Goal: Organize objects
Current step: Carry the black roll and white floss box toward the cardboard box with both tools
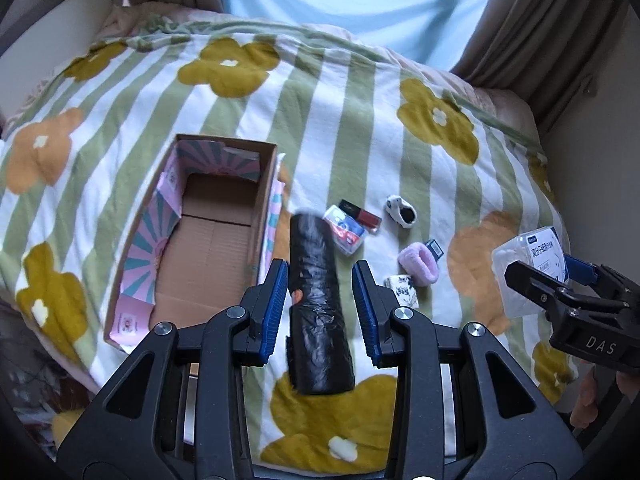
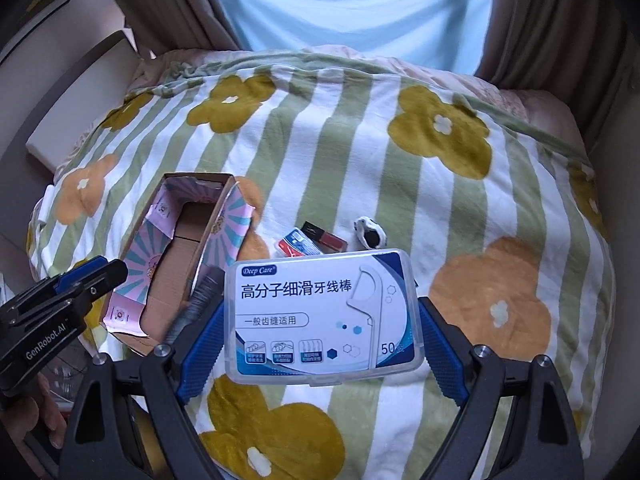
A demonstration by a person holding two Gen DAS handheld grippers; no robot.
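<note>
Left wrist view: the left gripper (image 1: 320, 312) stands wide open with a black roll (image 1: 320, 304) lying between its blue pads (image 1: 276, 308), neither pad touching it. The roll rests on the flowered blanket (image 1: 360, 120). At ten o'clock from the roll sits an open cardboard box (image 1: 208, 240). At one o'clock lie a small packet (image 1: 346, 230) and a dark red case (image 1: 362, 214), with a cow-patterned sock (image 1: 401, 210) beyond. At three o'clock are a pink hair band (image 1: 419, 262) and a small patterned cup (image 1: 402, 290).

Right wrist view: the right gripper (image 2: 322, 344) is clamped on a clear floss pick box (image 2: 322, 314), held above the blanket, with the cardboard box at nine o'clock.
</note>
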